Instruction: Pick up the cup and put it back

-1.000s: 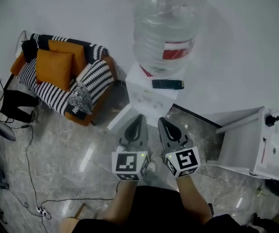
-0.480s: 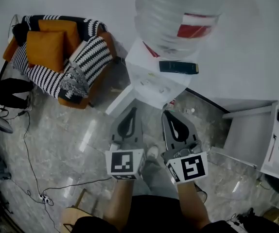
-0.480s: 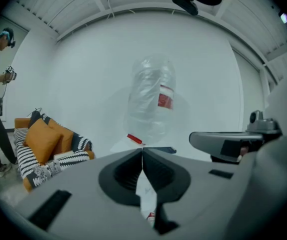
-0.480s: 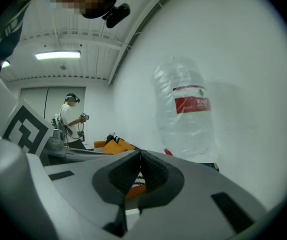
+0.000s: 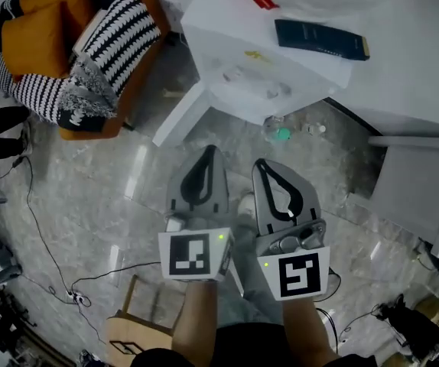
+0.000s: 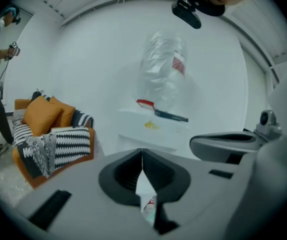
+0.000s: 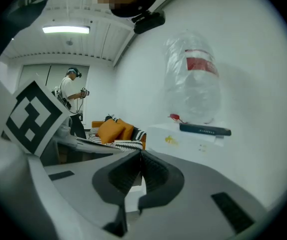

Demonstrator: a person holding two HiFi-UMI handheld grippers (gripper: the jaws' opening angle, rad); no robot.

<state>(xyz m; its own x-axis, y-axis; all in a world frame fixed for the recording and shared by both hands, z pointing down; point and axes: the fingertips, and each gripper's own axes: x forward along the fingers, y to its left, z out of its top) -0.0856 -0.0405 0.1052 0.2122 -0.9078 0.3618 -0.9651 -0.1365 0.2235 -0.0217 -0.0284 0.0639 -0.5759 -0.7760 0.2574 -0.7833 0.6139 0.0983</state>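
I'm holding both side by side over the marble floor [image 5: 105, 205]: L hand-held gripper [image 5: 209, 153] w/ jaws pressed together & nothing btwn them, R hand-held gripper [image 5: 264, 165] likewise closed up & empty. What looks like the cup [image 5: 279, 133], small & greenish, too blurry to be sure, is sitting on the floor by the foot of the white water dispenser [image 5: 227, 52], ahead of both tips & apart from them. A dark flat device [image 5: 320, 40] is lying on the dispenser top, & a striped armchair [image 5: 116, 40] w/ orange cushions is standing off to the L.
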